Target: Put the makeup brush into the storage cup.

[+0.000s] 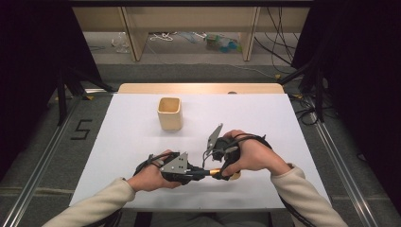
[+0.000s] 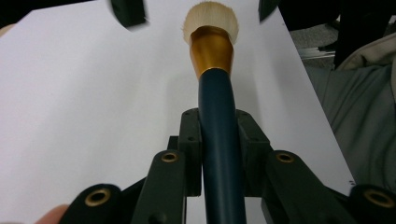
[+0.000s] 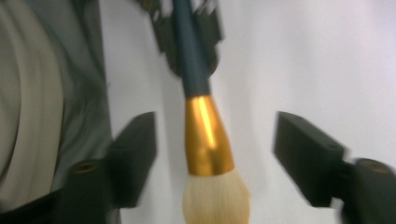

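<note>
While left gripper (image 2: 219,135) clamps brush (image 2: 215,93) by handle and right gripper (image 3: 215,149) stands apart around gold collar: withdraw straight, avoid bristles, then carry toward cup (image 1: 169,113).

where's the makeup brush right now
The makeup brush is clamped by its dark handle in the left gripper, near the table's front edge; its bristles lie between the open jaws of the right gripper.

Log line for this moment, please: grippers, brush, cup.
left gripper: shut on brush handle | right gripper: jaws open around ferrule, not touching | cup: upright, apart | table
</note>
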Available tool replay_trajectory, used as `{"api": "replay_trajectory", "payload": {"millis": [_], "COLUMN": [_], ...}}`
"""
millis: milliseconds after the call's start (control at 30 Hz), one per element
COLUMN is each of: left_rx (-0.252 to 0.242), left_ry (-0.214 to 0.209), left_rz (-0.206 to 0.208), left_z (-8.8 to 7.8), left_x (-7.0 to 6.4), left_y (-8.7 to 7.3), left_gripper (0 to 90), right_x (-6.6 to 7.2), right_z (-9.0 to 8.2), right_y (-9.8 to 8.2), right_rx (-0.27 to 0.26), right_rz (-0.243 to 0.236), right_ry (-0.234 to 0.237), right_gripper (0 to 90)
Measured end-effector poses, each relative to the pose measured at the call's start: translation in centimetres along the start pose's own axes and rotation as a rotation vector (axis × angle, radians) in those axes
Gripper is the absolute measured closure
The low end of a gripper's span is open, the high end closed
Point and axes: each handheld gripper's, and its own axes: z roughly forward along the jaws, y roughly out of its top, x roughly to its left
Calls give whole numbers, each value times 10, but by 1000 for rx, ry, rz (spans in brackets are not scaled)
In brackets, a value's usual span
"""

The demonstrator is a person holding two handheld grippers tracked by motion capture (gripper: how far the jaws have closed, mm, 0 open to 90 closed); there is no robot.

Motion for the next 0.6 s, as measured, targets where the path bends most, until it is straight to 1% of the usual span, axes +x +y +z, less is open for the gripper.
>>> {"api": "replay_trajectory", "payload": {"millis": [33, 67, 100, 133, 167, 200, 233, 267, 333, 367, 400, 467, 500, 533, 600], "left_rx": [-6, -8, -10, -13, -24, -31, -33, -39, -45, -52, -58, -74, -84, -89, -109], "left_ry": [5, 12, 17, 25, 28, 35, 33, 45, 53, 59, 64, 72, 83, 85, 101], "left_rz": [-5, -8, -9, -14, -20, -28, -34, -35, -45, -54, -55, -63, -69, -73, -87], "left_z": [-1, -2, -3, -4, -5, -6, -7, -7, -9, -9, -10, -11, -12, -13, -15], "left_x": [0, 0, 1, 1, 2, 2, 2, 3, 3, 3, 3, 4, 4, 5, 5], "left_y": [0, 0, 0, 0, 0, 0, 0, 0, 1, 1, 2, 3, 3, 4, 4], "left_gripper": [754, 754, 754, 754, 754, 754, 754, 754, 755, 755, 755, 755, 755, 755, 755], "right_x": [-2, -4, -8, -10, -13, -15, -18, -19, -21, -23, -24, -25, -26, -26, -26], "right_z": [-5, -10, -18, -22, -31, -37, -44, -49, -53, -53, -53, -52, -51, -51, -51], "right_y": [-2, -4, -8, -11, -17, -23, -29, -37, -50, -60, -68, -82, -87, -93, -102], "right_rx": [-41, -79, -139, -188, -251, -305, -355, -402, -463, -470, -470, -508, -526, -544, -582], "right_rz": [33, 60, 81, 99, 151, 179, 202, 238, 291, 325, 355, 396, 413, 434, 463], "right_ry": [3, -15, -27, -60, -101, -129, -142, -163, -191, -209, -216, -248, -267, -278, -294], "right_gripper": [239, 231, 205, 203, 202, 195, 194, 195, 199, 200, 197, 201, 194, 194, 186]}}
